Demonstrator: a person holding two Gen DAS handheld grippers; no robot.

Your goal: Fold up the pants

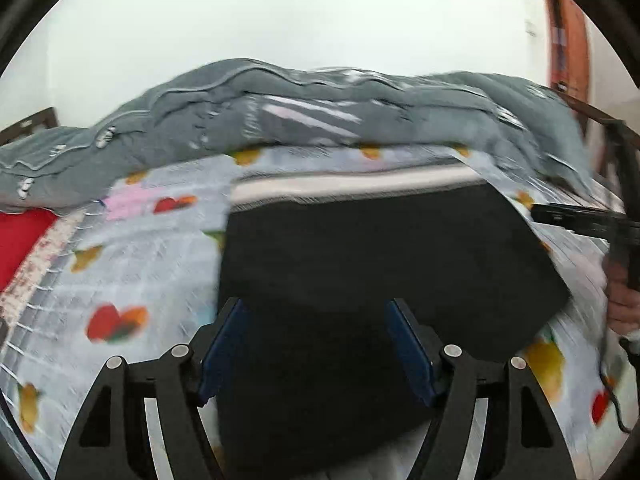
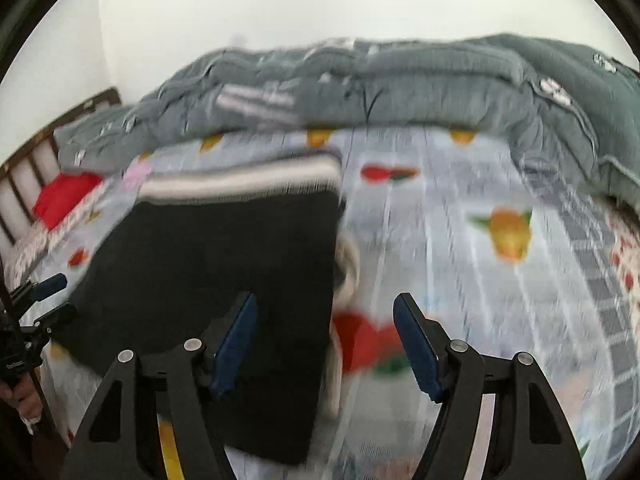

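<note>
Black pants with a white-striped waistband at the far end lie folded flat on the fruit-print bedsheet. My left gripper is open and empty, its blue pads above the near part of the pants. In the right wrist view the pants lie left of centre. My right gripper is open and empty, straddling the pants' right edge. The left gripper shows at the far left of that view. The right gripper shows at the right edge of the left wrist view. Both views are motion-blurred.
A rumpled grey duvet lies along the far side of the bed, against a white wall. A red cloth lies at the left by a dark slatted bed frame. A wooden door stands at the right.
</note>
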